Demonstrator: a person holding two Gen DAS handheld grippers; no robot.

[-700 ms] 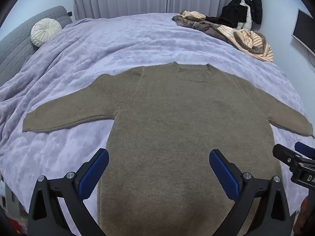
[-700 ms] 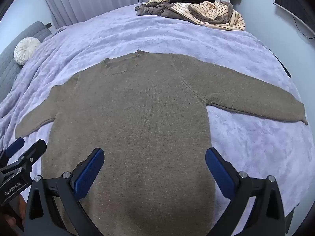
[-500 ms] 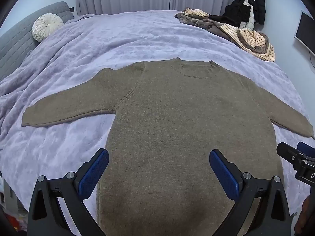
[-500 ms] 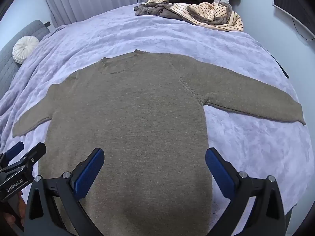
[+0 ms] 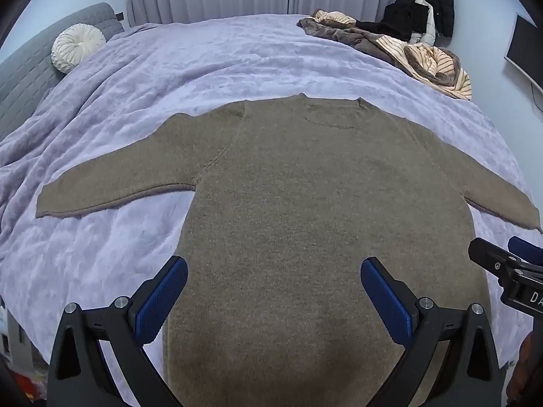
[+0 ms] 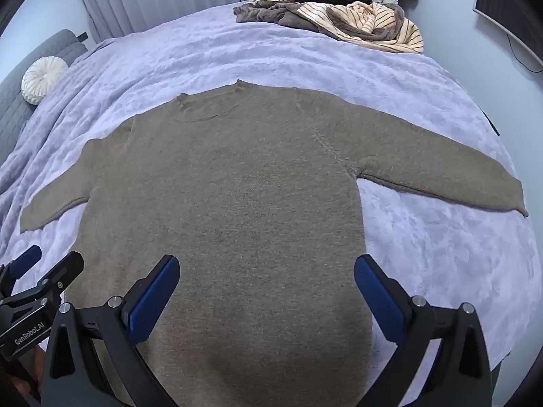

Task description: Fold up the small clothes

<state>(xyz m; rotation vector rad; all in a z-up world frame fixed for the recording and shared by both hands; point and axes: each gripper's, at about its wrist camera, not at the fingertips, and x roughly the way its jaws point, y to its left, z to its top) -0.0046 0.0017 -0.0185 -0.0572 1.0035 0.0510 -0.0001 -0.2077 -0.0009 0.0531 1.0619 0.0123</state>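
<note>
An olive-brown knit sweater (image 5: 305, 203) (image 6: 237, 196) lies flat on the lilac bedspread (image 5: 203, 68) (image 6: 424, 254), neck away from me and both sleeves spread out to the sides. My left gripper (image 5: 273, 271) hovers open above the sweater's lower body, nothing between its blue pads. My right gripper (image 6: 266, 269) is open too, above the same lower part, a little to the right. Each view catches the other gripper at its edge: the right one (image 5: 509, 271) and the left one (image 6: 37, 271).
A heap of other clothes (image 5: 407, 51) (image 6: 339, 23), striped and brown, lies at the bed's far right corner, with dark garments behind it. A round white cushion (image 5: 78, 47) (image 6: 42, 79) rests against the grey headboard at far left. Curtains hang behind; the bed's right edge drops off.
Both views have crept slightly forward and down, so the sweater sits a bit lower and larger in view. The sweater itself has not moved, and both grippers stay wide.
</note>
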